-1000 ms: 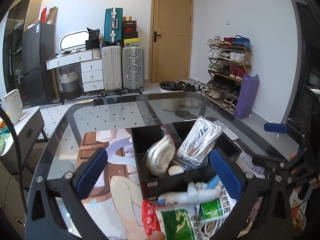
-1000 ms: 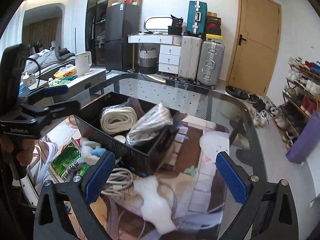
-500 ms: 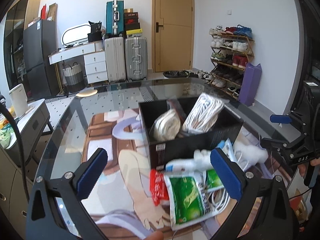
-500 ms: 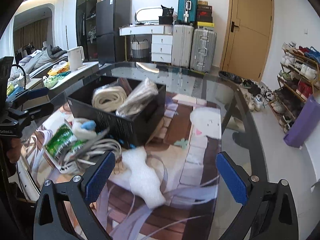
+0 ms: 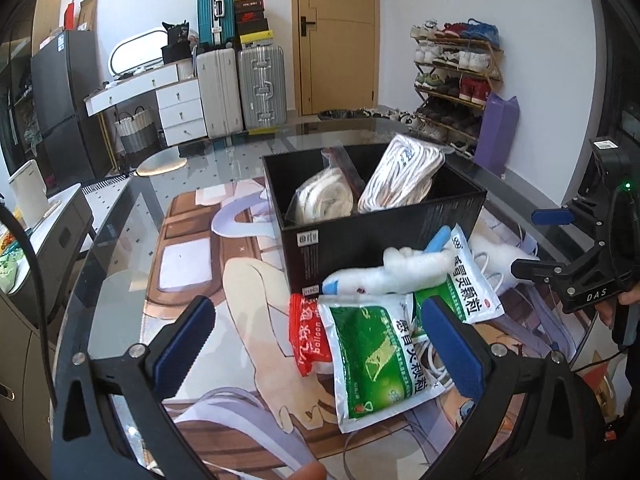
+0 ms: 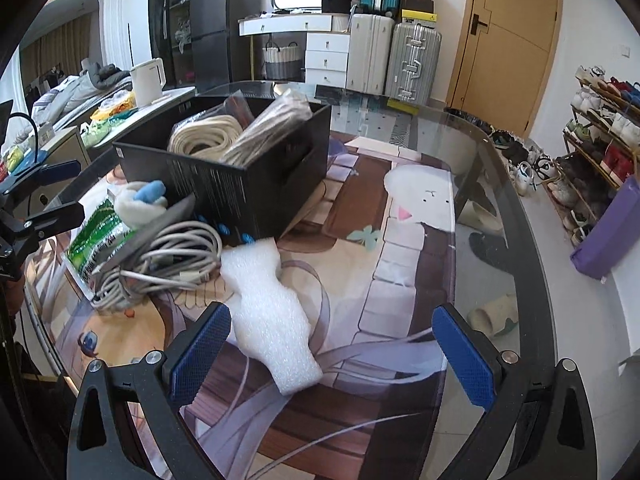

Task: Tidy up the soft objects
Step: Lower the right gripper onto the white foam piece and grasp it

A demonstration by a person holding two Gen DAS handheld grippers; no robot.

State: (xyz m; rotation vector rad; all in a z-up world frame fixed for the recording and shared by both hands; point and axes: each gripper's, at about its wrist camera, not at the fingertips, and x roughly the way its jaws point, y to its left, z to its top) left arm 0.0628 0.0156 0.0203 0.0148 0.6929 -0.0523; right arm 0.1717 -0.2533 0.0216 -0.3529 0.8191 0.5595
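Observation:
A black box [image 5: 384, 236] [image 6: 256, 188] on the glass table holds two bagged rope coils [image 5: 324, 200] [image 5: 400, 178]. In front of it lie a white and blue plush toy [image 5: 400, 270], green and white sachets [image 5: 372, 356], a red packet [image 5: 308, 334], a grey cable bundle [image 6: 168, 260] and a white foam piece [image 6: 272, 316]. My left gripper [image 5: 320, 348] is open above the sachets. My right gripper [image 6: 332, 354] is open, with the foam piece between its fingers and below them.
A printed mat [image 6: 360, 216] covers the glass table [image 6: 504, 184]. The table's right edge curves past a shoe rack [image 6: 600, 128] and a purple bag [image 6: 604, 236]. Suitcases [image 5: 240, 84], a door [image 5: 336, 36] and a white dresser [image 5: 160, 100] stand at the back.
Both grippers have pulled back and up from the box, so it looks farther away. More of the sachets, cable and foam piece in front of the box now shows.

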